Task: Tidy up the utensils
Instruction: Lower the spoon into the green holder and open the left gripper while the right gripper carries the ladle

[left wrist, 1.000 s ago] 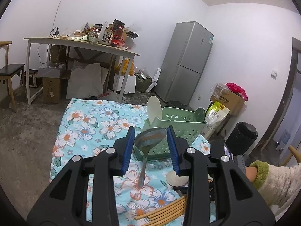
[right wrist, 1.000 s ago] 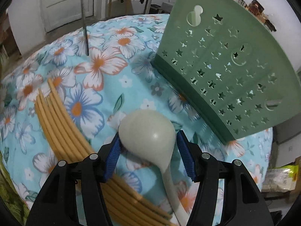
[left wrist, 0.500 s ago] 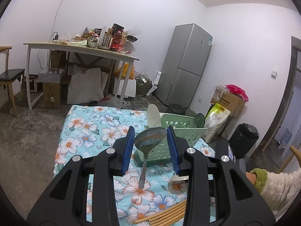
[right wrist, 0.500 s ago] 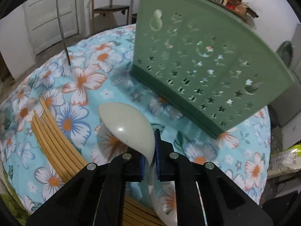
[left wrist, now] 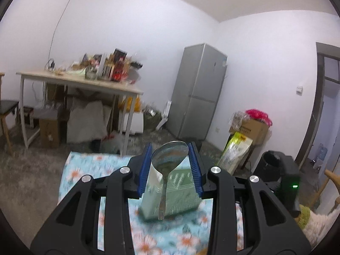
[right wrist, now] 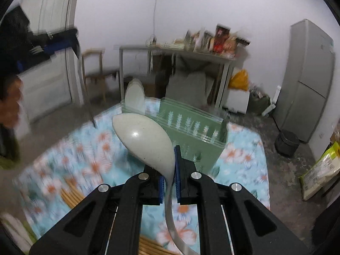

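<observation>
A table under a turquoise cloth printed with orange-and-white flowers (right wrist: 244, 155) fills the lower half of both wrist views, much of it motion-blurred. On it stands a pale green plastic utensil caddy with leaf-shaped cut-outs (right wrist: 191, 131), at about 12 o'clock from the right gripper and just past the left gripper's fingertips (left wrist: 180, 191); a pale oval utensil head (right wrist: 135, 96) sticks up from its 10 o'clock corner. In the right wrist view a bundle of long tan bamboo chopsticks (right wrist: 72, 197) lies on the cloth at about 8 o'clock. The right gripper (right wrist: 169, 182) is clenched on the thin neck of a cream-white speckled plastic ladle (right wrist: 146, 140), blue pads pressed against it from both sides; the bowl rises toward 11 o'clock above the fingers and the handle trails down toward 6 o'clock, held clear above the cloth. The left gripper (left wrist: 170, 165) has its blue-padded fingers spread either side of a metal soup spoon with a grey shiny bowl (left wrist: 169, 159); the bowl spans the gap and appears pinched at its edges, with the slim handle hanging down toward 6 o'clock in front of the caddy. In the right wrist view that same slim handle (right wrist: 90, 110) shows as a blurred streak at 10 o'clock, above the cloth.
</observation>
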The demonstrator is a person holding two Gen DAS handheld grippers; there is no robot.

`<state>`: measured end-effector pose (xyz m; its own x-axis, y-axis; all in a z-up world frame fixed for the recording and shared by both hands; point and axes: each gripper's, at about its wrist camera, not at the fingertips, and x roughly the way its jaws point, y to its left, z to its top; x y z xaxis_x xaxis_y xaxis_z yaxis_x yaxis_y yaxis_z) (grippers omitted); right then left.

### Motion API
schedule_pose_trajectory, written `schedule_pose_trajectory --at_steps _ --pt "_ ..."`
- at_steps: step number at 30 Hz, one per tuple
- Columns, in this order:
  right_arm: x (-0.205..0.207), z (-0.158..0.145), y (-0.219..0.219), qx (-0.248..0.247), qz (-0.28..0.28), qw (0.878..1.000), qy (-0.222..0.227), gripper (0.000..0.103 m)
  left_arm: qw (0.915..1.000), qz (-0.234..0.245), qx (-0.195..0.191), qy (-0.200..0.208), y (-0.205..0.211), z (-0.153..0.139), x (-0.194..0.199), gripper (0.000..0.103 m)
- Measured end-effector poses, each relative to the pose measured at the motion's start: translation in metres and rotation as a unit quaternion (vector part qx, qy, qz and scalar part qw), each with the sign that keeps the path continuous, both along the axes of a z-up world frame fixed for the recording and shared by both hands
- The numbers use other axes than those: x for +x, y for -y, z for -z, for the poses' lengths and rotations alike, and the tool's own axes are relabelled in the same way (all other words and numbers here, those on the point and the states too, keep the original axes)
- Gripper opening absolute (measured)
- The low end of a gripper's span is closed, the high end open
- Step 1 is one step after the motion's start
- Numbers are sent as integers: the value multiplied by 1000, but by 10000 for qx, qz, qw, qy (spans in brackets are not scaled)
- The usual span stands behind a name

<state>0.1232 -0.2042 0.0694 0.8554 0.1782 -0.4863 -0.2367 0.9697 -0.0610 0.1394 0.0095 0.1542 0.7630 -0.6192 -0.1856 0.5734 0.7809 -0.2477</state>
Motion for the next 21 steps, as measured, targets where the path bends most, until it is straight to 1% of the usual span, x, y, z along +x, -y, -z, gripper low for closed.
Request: schedule_pose_trajectory --at_steps 2,4,7,9,12,17,19,21 --pt "-10 -15 7 281 30 9992 268 9 10000 -32 -30 69 8 -7 9 33" --pt "-14 -21 11 542 36 9976 429 9 9999 -37 -128 42 16 -11 23 33" --pt "-21 -24 17 858 51 9946 573 9 9998 -34 -209 4 28 -12 39 33" --pt "-23 -23 22 1015 48 9931 590 9 9997 -28 -230 12 36 -13 50 33" --pt "-25 -21 30 1169 55 9913 606 9 9998 -116 -122 94 51 -13 62 33" --pt "-29 -18 44 1380 88 9881 676 9 9994 -301 145 8 69 0 83 33" --pt "-30 -16 49 1464 95 9869 673 9 9988 -393 258 -141 75 11 93 33" --pt "-30 -14 49 1514 105 9862 664 9 9982 -431 273 -305 77 22 103 33"
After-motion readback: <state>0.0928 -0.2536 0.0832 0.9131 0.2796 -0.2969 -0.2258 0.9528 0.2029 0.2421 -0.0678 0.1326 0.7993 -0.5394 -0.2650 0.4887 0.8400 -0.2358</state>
